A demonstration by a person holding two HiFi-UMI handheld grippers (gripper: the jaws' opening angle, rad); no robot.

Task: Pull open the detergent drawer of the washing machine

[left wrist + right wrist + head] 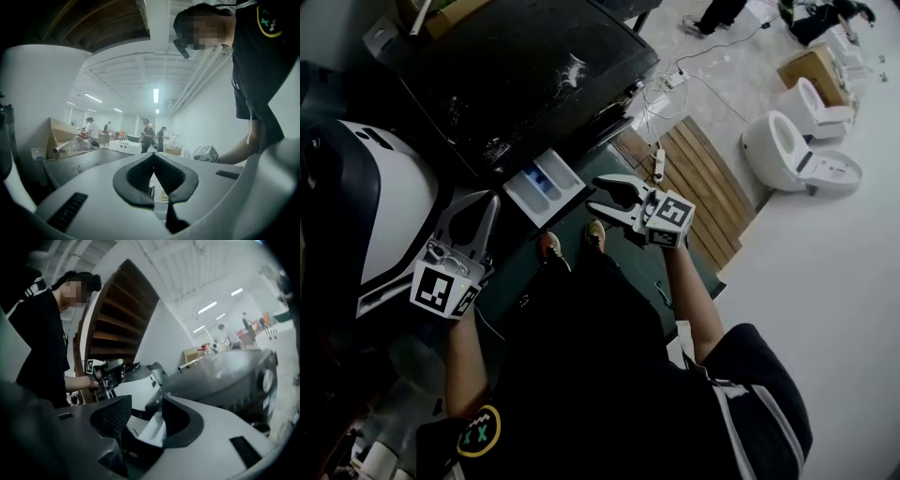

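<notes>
At the far left stands a white and dark rounded appliance [389, 202]. Just beside it the left gripper [486, 208] is held level, and its own view shows its jaws [153, 157] together at the tips with nothing between them. Right of it the detergent drawer [542, 187] stands pulled out from the front of the washing machine [534, 75]. Its white tray and blue compartment are open to view, and neither gripper touches it. Below the drawer the person's shoes [549, 247] rest on a green mat [642, 258]. Just right of the drawer's outer end hangs the right gripper [595, 194]. Its jaws [146, 404] are partly apart and empty, with only white surfaces beyond showing through the gap. Further right lie wooden planks [703, 178], with white toilets [787, 155] on the pale floor past them.
</notes>
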